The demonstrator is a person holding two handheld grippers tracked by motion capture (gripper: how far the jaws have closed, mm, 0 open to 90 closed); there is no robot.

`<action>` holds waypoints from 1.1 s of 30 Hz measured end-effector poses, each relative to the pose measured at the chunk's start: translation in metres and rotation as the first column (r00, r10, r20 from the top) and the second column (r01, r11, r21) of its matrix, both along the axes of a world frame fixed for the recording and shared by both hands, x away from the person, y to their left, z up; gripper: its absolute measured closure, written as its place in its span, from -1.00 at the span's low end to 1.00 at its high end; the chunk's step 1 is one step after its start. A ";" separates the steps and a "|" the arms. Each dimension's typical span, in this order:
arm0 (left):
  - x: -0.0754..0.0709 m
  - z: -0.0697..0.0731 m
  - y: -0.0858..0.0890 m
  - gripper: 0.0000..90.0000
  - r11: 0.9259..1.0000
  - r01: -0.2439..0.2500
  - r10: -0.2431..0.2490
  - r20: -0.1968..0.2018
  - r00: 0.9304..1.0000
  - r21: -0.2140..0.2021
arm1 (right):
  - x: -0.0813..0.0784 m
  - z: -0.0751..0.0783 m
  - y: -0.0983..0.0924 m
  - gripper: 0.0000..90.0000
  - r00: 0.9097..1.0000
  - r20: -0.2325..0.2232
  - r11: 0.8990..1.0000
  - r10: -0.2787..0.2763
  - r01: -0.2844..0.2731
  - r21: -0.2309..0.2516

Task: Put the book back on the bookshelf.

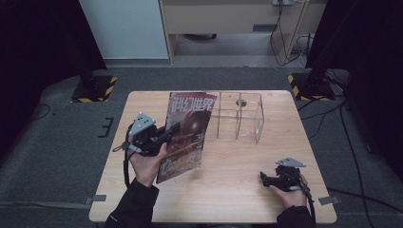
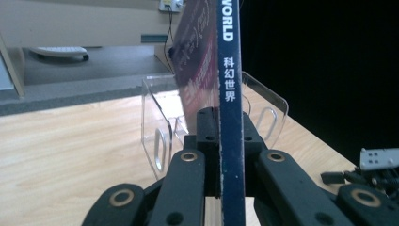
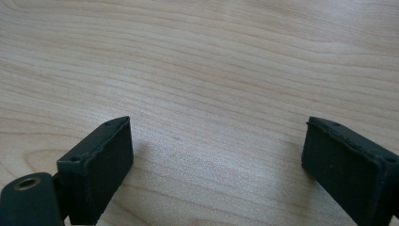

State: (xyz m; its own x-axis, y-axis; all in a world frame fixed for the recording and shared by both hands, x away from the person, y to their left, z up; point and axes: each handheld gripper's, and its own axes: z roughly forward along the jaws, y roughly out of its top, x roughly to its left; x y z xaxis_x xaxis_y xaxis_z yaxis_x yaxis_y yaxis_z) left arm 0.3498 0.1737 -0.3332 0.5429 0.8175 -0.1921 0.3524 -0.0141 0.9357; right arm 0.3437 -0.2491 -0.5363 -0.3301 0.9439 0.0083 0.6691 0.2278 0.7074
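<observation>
Magazine (image 1: 187, 133) between left hand-held gripper (image 1: 175, 129) jaws

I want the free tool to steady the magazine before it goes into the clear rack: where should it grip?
Probably the magazine's open long edge facing the right tool, approached from that side; the left tool already clamps the spine, holding it upright beside the clear rack.
</observation>
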 end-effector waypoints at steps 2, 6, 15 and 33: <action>0.003 0.003 0.000 0.86 1.000 -0.004 0.004 0.008 1.000 -0.008 | -0.001 -0.001 0.000 -0.80 1.000 0.012 1.000 -0.002 0.002 0.004; 0.011 0.009 -0.003 0.86 1.000 -0.015 0.015 0.023 1.000 -0.016 | -0.001 -0.002 0.000 -0.80 1.000 0.016 1.000 -0.001 0.001 0.001; 0.027 0.015 -0.016 0.86 0.999 -0.031 0.032 0.049 0.998 -0.018 | -0.001 -0.002 0.000 -0.81 1.000 0.018 1.000 -0.001 0.001 0.000; 0.061 0.041 -0.032 0.86 0.995 -0.075 0.082 0.109 0.991 -0.066 | -0.001 -0.002 0.000 -0.81 1.000 0.016 1.000 0.000 0.000 0.000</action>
State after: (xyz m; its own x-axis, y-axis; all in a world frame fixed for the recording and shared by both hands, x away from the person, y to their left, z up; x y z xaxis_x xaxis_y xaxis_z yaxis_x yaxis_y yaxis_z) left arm 0.4104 0.1413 -0.2923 0.4987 0.8468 -0.1850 0.2432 0.0681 0.9676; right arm 0.3428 -0.2492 -0.5379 -0.3298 0.9440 0.0030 0.6577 0.2275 0.7181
